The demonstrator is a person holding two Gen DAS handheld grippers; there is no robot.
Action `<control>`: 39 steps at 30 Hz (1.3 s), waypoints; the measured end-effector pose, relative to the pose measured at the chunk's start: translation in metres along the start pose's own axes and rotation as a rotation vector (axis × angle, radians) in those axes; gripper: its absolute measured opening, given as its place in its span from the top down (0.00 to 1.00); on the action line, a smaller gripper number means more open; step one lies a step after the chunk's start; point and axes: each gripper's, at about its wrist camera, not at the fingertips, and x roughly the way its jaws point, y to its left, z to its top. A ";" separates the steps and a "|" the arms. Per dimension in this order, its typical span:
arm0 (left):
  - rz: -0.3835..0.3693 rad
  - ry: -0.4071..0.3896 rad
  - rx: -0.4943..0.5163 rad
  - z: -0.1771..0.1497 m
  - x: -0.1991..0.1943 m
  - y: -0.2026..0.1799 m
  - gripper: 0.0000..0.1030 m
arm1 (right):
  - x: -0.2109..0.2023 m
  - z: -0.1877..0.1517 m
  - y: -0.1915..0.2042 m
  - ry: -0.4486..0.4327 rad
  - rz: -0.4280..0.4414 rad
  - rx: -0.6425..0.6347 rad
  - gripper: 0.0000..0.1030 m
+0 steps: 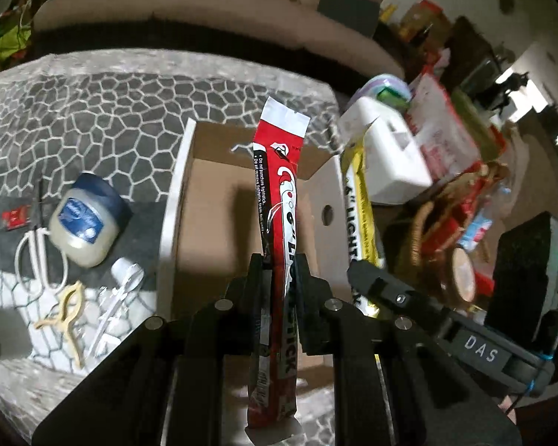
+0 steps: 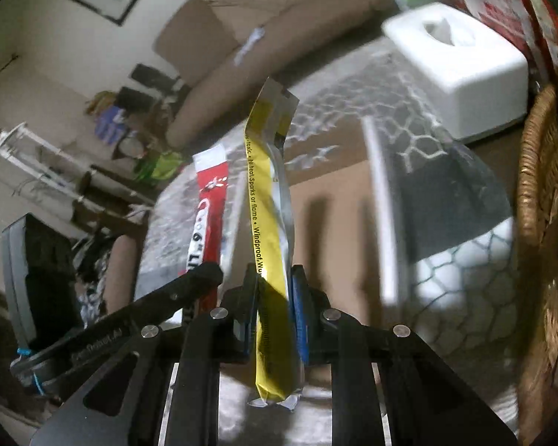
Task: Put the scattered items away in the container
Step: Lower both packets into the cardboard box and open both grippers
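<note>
My left gripper (image 1: 279, 271) is shut on a red light stick packet (image 1: 279, 193), which stands up over the open cardboard box (image 1: 212, 200). The right gripper (image 2: 273, 278) is shut on a yellow light stick packet (image 2: 269, 193), held above the same cardboard box (image 2: 334, 200). In the left wrist view the yellow packet (image 1: 359, 215) and the right gripper's body show just past the box's right wall. In the right wrist view the red packet (image 2: 208, 215) shows to the left of the yellow one. Both packets hang beside each other, apart.
Left of the box on the patterned cloth lie a Vaseline jar (image 1: 87, 219), white scissors (image 1: 37, 256), a beige clip (image 1: 65, 316), a small clear bottle (image 1: 124, 275) and a red item (image 1: 15, 219). A white tissue box (image 2: 461, 67) and wicker basket (image 2: 543, 193) stand right.
</note>
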 end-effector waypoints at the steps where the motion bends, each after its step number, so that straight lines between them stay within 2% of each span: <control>1: 0.003 0.014 -0.006 0.003 0.010 0.000 0.86 | 0.004 0.003 -0.004 0.004 -0.013 0.007 0.84; 5: 0.015 0.037 -0.010 0.007 0.032 0.003 0.86 | 0.018 0.012 -0.012 0.014 -0.063 0.016 0.84; 11: 0.032 0.068 -0.018 0.010 0.052 0.006 0.86 | 0.021 0.015 -0.002 0.000 -0.128 -0.028 0.75; 13: 0.032 0.077 -0.017 0.009 0.054 0.006 0.86 | 0.015 0.013 0.003 -0.007 -0.125 -0.050 0.75; 18: 0.048 0.100 -0.011 0.008 0.061 0.004 0.86 | -0.013 0.003 0.021 -0.064 -0.182 -0.148 0.75; 23: 0.057 0.129 -0.013 0.005 0.073 -0.004 0.86 | -0.048 -0.025 0.045 -0.096 -0.218 -0.241 0.74; 27: 0.074 0.136 -0.013 0.006 0.087 -0.015 0.86 | -0.066 -0.047 0.058 -0.108 -0.221 -0.287 0.70; 30: 0.091 0.132 -0.013 0.007 0.099 -0.020 0.86 | -0.069 -0.053 0.056 -0.094 -0.175 -0.280 0.69; 34: 0.059 0.135 -0.048 0.009 0.109 -0.018 0.84 | -0.067 -0.051 0.042 -0.082 -0.191 -0.258 0.69; 35: 0.044 0.140 -0.055 0.010 0.112 -0.019 0.83 | -0.067 -0.050 0.038 -0.075 -0.182 -0.248 0.69; 39: 0.023 0.147 -0.066 0.014 0.110 -0.022 0.51 | -0.072 -0.049 0.038 -0.084 -0.213 -0.281 0.69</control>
